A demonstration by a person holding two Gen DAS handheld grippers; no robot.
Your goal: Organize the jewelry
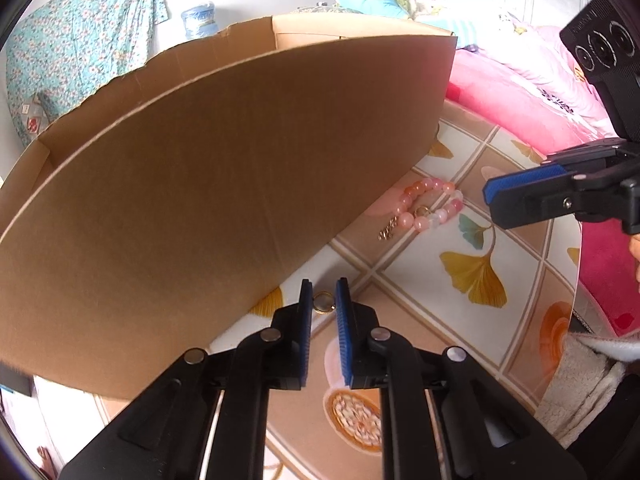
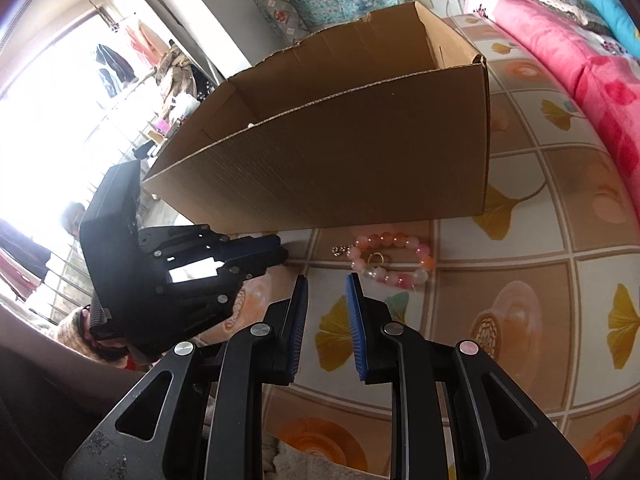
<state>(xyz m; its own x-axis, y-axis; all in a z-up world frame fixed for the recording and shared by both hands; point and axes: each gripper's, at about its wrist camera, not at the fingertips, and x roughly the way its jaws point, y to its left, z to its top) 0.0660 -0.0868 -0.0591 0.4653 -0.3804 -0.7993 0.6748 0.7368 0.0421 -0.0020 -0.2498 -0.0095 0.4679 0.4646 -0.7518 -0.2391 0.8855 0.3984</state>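
A gold ring [image 1: 323, 303] lies on the patterned table right at the tips of my left gripper [image 1: 324, 292], between its blue pads; the jaws stand a ring's width apart and I cannot tell if they touch it. A pink bead bracelet [image 1: 430, 204] with a small gold ring [image 1: 422, 211] inside it and a short chain piece [image 1: 388, 232] lie beside the open cardboard box [image 1: 224, 184]. In the right wrist view the bracelet [image 2: 390, 259], the small gold ring [image 2: 376, 258] and the chain piece [image 2: 340, 251] lie ahead of my open, empty right gripper [image 2: 326, 288]. The left gripper [image 2: 276, 252] reaches in low against the box [image 2: 340, 160].
The table [image 2: 540, 300] has a tile and ginkgo-leaf pattern. Pink bedding [image 2: 580, 60] runs along its right side. My right gripper [image 1: 504, 196] shows at the right of the left wrist view. A floral cloth [image 1: 80, 48] hangs behind the box.
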